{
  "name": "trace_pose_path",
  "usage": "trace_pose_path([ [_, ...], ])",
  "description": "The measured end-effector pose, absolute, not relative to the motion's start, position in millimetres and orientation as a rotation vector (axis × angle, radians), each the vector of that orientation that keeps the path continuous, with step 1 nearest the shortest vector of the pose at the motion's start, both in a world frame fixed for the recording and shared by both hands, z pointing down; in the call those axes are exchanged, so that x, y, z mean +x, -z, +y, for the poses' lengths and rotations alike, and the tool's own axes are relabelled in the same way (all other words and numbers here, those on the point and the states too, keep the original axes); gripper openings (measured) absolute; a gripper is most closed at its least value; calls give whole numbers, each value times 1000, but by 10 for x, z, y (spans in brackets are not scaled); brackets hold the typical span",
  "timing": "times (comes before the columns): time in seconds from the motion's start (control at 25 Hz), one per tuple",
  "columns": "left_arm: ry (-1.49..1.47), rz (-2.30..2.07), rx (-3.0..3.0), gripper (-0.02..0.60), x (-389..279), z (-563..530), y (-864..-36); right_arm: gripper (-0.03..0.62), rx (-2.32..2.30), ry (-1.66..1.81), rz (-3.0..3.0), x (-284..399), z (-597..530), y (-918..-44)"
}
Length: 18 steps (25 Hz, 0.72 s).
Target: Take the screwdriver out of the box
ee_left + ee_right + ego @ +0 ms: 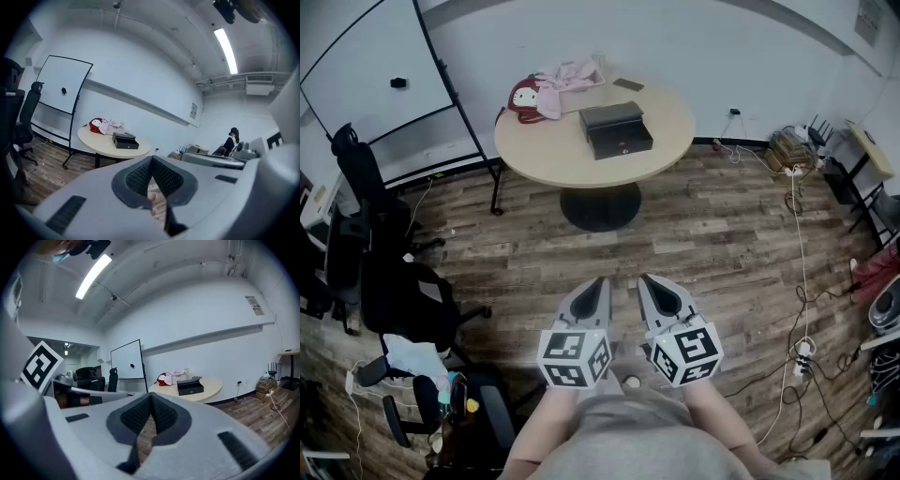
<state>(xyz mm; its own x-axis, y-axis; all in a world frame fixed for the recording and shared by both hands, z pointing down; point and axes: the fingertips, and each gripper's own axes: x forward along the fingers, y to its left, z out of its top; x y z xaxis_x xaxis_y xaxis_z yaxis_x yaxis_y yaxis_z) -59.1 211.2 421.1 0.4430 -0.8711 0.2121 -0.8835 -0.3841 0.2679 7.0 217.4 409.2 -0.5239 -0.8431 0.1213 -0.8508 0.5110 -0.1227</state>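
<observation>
Held left gripper (597, 283) and right gripper (646, 281) fully closed and empty, well apart from the closed box (620, 139) on the table (670, 150), screwdriver unseen, presumably inside; risked shoving the box across the top rather than lifting its lid (611, 114) if brought in unopened.

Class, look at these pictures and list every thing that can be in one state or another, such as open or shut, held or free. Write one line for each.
box: lid down, standing on the round table, untouched
left gripper: jaws together, nothing between them, far from the table
right gripper: jaws together, nothing between them, far from the table
screwdriver: not in sight
red bag: lying on the table, free
</observation>
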Motion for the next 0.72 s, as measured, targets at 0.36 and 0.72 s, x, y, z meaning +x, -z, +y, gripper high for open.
trace_pose_path([
  [0.36, -86, -1526, 2354, 3, -406, 2233, -4221, 0, 1485, -232, -2675, 226, 2339, -4110],
  [0.72, -122, -1568, 2342, 3, -278, 2151, -4224, 0, 1498, -230, -2675, 408, 2231, -4118],
])
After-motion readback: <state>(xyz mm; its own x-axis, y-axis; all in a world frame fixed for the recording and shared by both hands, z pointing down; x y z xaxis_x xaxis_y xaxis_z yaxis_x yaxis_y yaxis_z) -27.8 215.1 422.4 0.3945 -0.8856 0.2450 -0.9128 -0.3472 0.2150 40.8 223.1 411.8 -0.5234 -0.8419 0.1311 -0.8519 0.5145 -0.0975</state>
